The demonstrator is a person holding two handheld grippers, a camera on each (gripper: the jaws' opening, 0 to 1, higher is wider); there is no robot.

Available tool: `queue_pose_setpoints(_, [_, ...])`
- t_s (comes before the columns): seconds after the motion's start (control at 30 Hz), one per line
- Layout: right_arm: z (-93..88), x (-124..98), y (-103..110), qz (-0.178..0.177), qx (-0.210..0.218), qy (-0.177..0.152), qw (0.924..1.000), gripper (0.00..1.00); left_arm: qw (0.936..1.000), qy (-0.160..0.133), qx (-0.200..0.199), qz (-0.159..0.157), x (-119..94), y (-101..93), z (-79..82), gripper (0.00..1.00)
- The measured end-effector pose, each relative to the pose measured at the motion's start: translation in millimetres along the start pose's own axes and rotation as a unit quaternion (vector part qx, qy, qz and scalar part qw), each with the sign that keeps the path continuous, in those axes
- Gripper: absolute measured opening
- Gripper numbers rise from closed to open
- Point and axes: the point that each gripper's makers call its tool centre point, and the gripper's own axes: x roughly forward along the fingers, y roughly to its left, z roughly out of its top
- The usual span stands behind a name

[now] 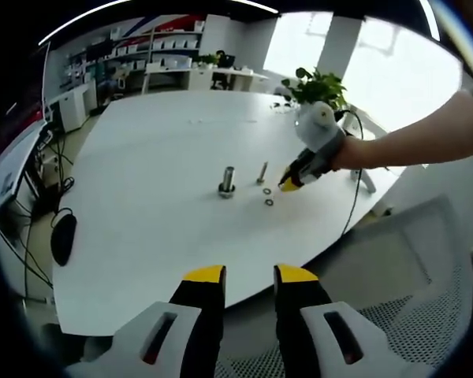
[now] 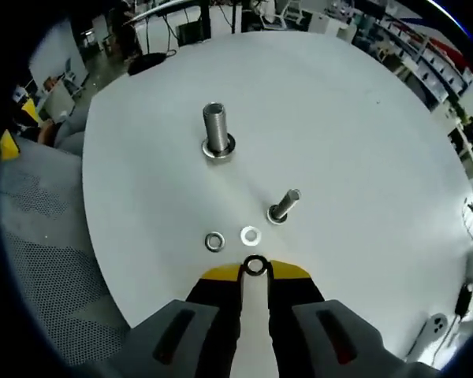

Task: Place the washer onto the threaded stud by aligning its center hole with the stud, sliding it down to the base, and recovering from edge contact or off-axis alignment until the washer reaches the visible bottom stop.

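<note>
A white desk [image 2: 363, 118] carries a thick threaded stud [image 2: 217, 130] standing upright, a thinner bolt [image 2: 284, 205] beside it, and two loose washers [image 2: 213, 241] nearer the right gripper [image 2: 255, 268], whose nearly closed tips pinch a dark washer [image 2: 255, 265]. The left gripper [image 1: 248, 274] hangs back, slightly parted, holding nothing. No legible writing.

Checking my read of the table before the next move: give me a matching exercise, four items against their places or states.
Items:
1. Black washer
2. White washer
3. Large stud
4. Small bolt

Places or states:
A. Upright, farthest from the right gripper
B. Between the right gripper's tips
C. Leaning, right of the large stud in the right gripper view
D. Flat on the table, beside a metal washer

Pairs: 1-B, 2-D, 3-A, 4-C
</note>
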Motion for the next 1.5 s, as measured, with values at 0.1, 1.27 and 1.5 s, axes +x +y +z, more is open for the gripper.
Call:
queue_pose_setpoints(0.1, [14.0, -7, -9, -0.010, 0.007, -0.018, 0.9998, 0.13, 1.0000, 0.003, 0.002, -0.001, 0, -0.6, -1.1, 0.22])
queue_pose_setpoints(1.27, [43.9, 14, -18, -0.036, -0.085, -0.012, 0.9956, 0.14, 1.0000, -0.003, 0.000, 0.007, -1, 2.4, 1.0, 0.22])
queue_pose_setpoints(1.5, [40.7, 27, -15, -0.026, -0.075, 0.012, 0.9967, 0.14, 1.0000, -0.003, 0.000, 0.005, -1, 2.0, 1.1, 0.22])
